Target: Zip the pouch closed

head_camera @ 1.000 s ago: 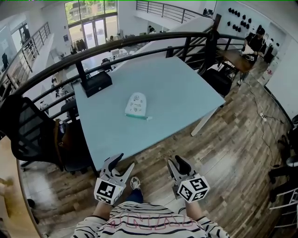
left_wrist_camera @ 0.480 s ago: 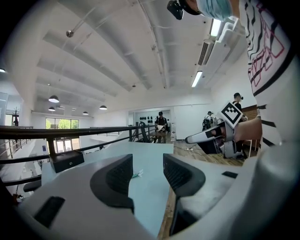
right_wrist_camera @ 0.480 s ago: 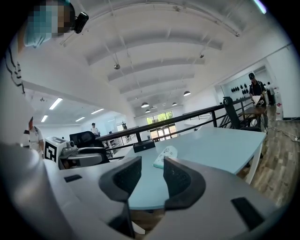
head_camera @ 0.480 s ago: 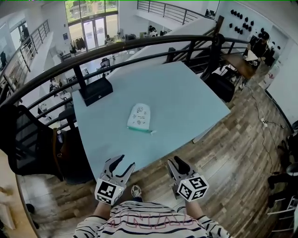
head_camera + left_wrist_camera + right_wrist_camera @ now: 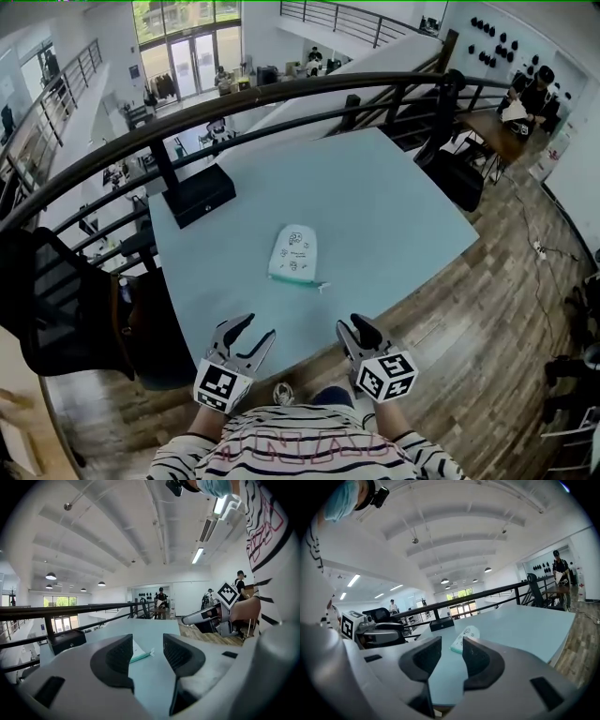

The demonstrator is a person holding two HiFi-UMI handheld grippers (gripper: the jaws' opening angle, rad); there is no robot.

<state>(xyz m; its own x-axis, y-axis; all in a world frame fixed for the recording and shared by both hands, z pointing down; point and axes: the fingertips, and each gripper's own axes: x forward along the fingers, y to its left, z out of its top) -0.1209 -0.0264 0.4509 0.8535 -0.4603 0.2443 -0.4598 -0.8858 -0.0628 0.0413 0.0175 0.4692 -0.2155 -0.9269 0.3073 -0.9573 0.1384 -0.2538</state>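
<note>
A small white pouch (image 5: 293, 254) with printed figures and a teal zip edge lies flat on the light blue table (image 5: 384, 202), its zip pull sticking out at its near right corner. Both grippers hover at the table's near edge, well short of the pouch. My left gripper (image 5: 256, 328) is open and empty, as is my right gripper (image 5: 352, 324). In the left gripper view the pouch (image 5: 137, 650) shows between the jaws, far off. The right gripper view has the pouch (image 5: 467, 636) just above its jaws.
A black box (image 5: 200, 191) sits at the table's far left corner, against a black railing (image 5: 281, 89). A black chair (image 5: 66, 300) stands left of the table. Wooden floor runs to the right, with another desk and a person (image 5: 534, 94) far back.
The person has stepped toward the table. The pouch now sits nearer to both grippers, which have come up to the table's front edge. Both stay open.
</note>
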